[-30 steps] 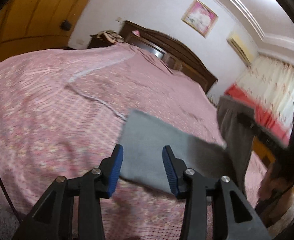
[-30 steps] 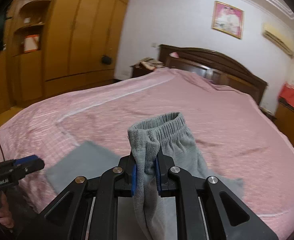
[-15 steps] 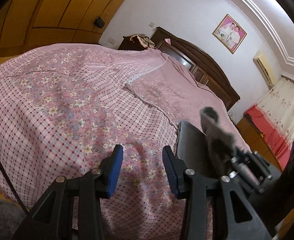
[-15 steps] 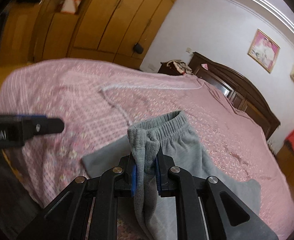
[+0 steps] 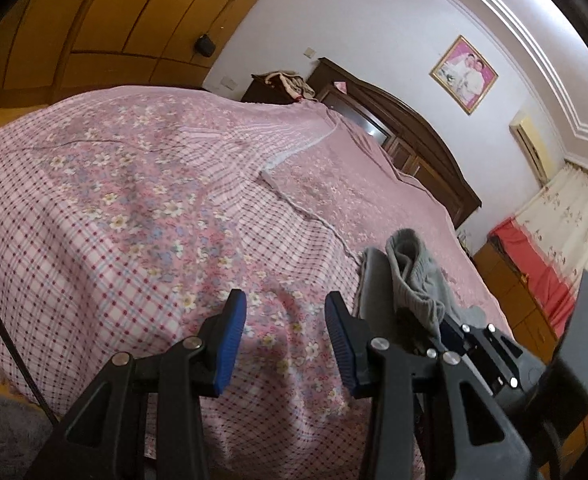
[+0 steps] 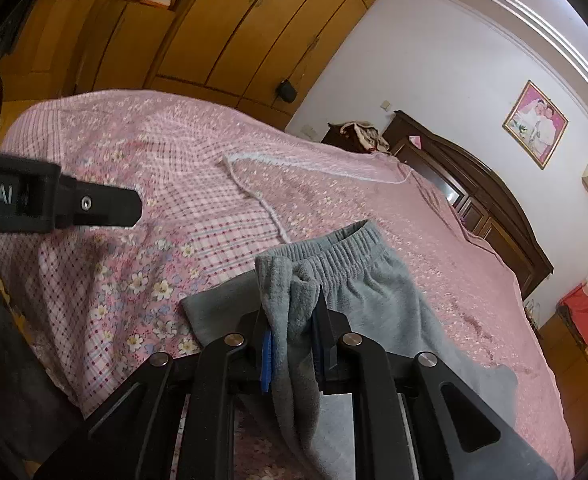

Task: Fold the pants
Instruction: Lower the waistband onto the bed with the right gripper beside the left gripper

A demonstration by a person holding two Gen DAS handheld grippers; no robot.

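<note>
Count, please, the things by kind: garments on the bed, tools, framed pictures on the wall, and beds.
Grey pants (garment on the bed): 1
Tools: 2, the left tool open and holding nothing, the right tool shut on the pants' waistband
Framed picture: 1
Bed with pink cover: 1
Total: 5

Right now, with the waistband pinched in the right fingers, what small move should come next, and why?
Probably bring the left gripper across to the pants. Its fingers stand open over bare bedspread, holding nothing, while the right gripper alone clamps a bunched corner of the waistband, so the cloth sags and cannot be spread.
</note>
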